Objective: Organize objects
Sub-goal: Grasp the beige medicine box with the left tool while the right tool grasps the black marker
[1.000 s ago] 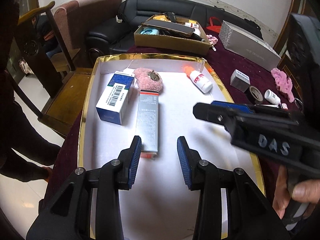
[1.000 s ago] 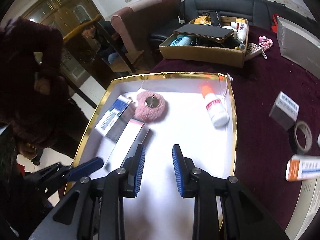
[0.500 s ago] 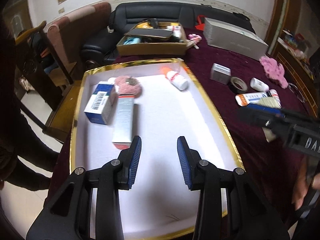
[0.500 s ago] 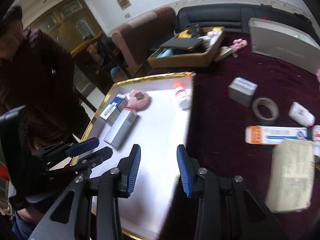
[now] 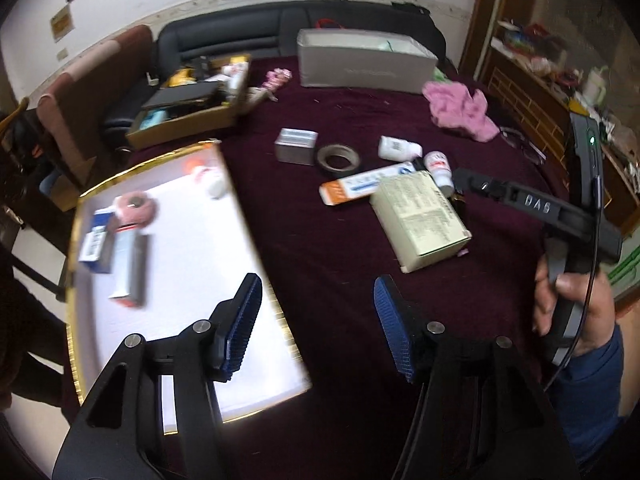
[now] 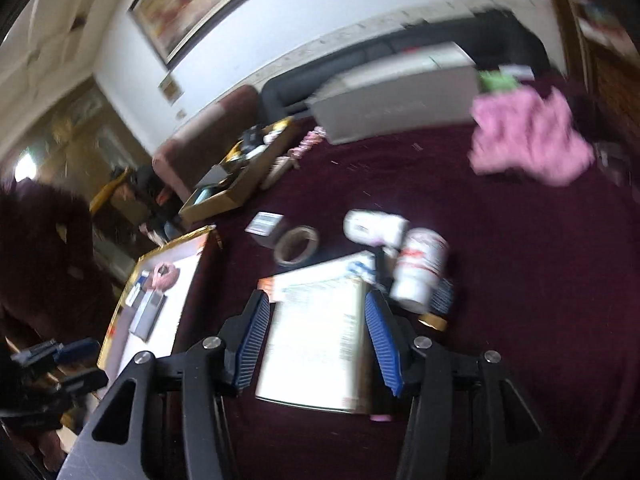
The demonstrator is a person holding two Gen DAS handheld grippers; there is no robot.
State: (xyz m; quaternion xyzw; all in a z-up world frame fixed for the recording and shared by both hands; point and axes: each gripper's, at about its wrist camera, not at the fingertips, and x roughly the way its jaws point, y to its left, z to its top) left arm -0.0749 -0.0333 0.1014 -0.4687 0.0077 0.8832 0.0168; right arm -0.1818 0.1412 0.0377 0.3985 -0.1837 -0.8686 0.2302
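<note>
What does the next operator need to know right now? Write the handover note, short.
Left tool: open, empty, over the tray's right edge; its jaws have just been opening.
Right tool: open, its jaws have just been opening; it straddles the pale green box, pads not visibly pressing.
Done: gold-rimmed tray holds a blue-white box, silver box, pink puff and an orange-capped bottle.
Left on the maroon cloth: pale green box, orange-white carton, tape roll, small grey box, two white bottles, pink cloth.
</note>
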